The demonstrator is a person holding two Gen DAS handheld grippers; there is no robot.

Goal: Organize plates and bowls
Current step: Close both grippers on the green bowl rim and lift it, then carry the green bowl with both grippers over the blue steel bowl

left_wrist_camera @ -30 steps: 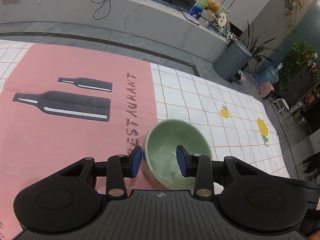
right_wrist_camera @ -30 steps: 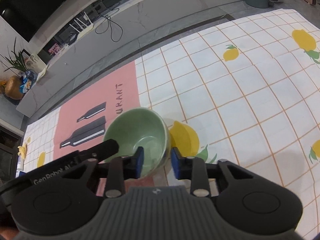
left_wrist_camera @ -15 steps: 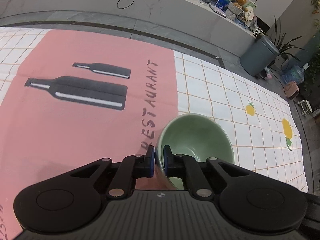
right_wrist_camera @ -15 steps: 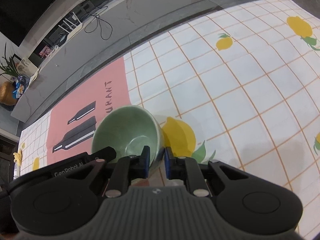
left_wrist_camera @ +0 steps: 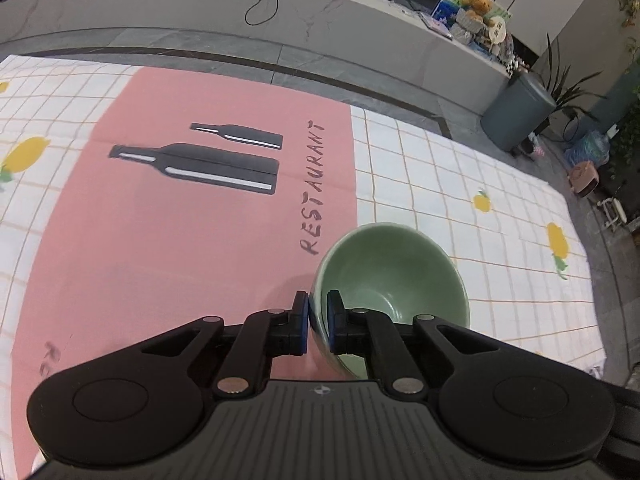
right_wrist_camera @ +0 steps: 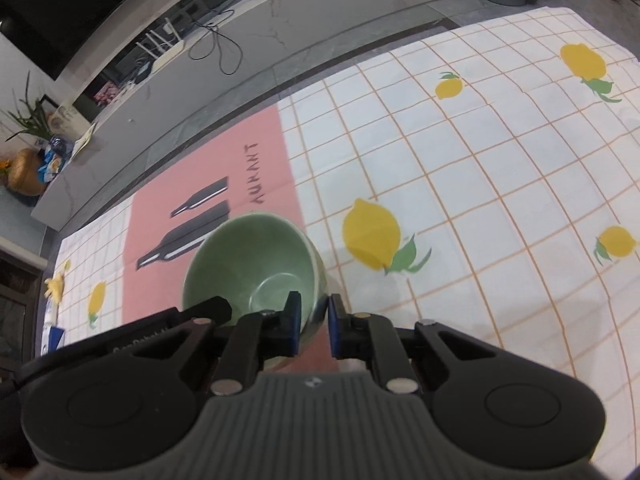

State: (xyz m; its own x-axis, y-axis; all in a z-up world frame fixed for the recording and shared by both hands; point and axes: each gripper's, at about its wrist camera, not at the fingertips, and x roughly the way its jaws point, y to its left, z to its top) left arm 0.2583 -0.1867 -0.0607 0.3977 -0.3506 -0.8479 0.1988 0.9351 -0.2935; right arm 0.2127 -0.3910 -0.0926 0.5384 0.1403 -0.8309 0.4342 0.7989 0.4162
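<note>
The left gripper [left_wrist_camera: 318, 322] has its fingers [left_wrist_camera: 301, 322] clamped on the wall of the green bowl [left_wrist_camera: 394, 268], one pad outside and one inside the rim. The right gripper [right_wrist_camera: 314, 326] pinches the opposite side of the rim the same way, its fingers [right_wrist_camera: 293, 322] closed on the wall. A two-sided hold like this likely keeps the deep, smooth bowl level and stops it from swinging. The bowl sits above the patterned cloth [left_wrist_camera: 420, 168] on the bench, near where the pink panel meets the white grid; whether its base touches the cloth cannot be told. The left view reads the full word RESTAURANT; the right view alone shows the large printed lemon [right_wrist_camera: 371, 234] just beside the bowl and the other gripper's arm behind the rim.
</note>
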